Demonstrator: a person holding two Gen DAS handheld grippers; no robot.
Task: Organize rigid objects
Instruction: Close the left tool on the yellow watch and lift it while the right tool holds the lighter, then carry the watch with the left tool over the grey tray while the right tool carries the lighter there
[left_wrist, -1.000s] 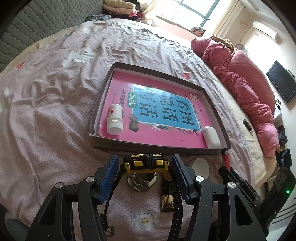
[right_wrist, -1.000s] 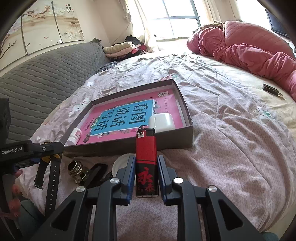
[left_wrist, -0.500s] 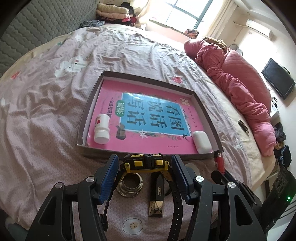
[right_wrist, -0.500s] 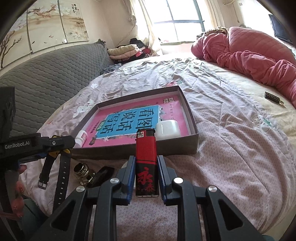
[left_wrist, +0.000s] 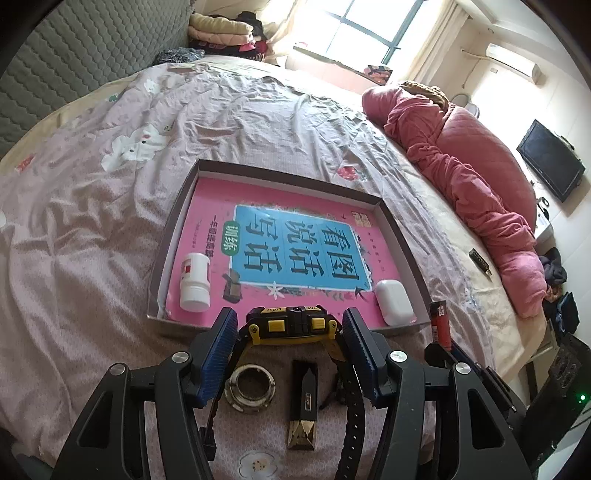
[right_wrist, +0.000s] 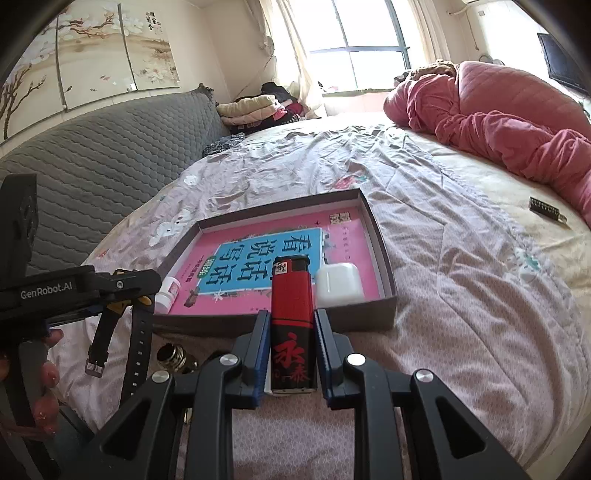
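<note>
My left gripper (left_wrist: 290, 326) is shut on a black and yellow wristwatch (left_wrist: 291, 325), whose straps hang down below the jaws; the watch straps (right_wrist: 136, 343) also show in the right wrist view. My right gripper (right_wrist: 290, 332) is shut on a red and black lighter (right_wrist: 291, 321), held upright; the lighter (left_wrist: 439, 323) appears at the right in the left wrist view. Ahead lies a shallow grey box (left_wrist: 177, 221) lined with a pink book. In it rest a white bottle (left_wrist: 195, 282) at the near left and a white earbud case (left_wrist: 393, 301) at the near right.
On the pink bedsheet under my left gripper lie a metal ring (left_wrist: 250, 386) and a black and gold bar (left_wrist: 303, 406). A rumpled pink quilt (left_wrist: 480, 184) runs along the right side. A small dark object (right_wrist: 546, 208) lies near the quilt. A grey headboard (right_wrist: 92, 166) stands at left.
My left gripper has lifted with the watch, so the box and the items on the sheet look farther below. The right gripper holds the lighter almost where it was.
</note>
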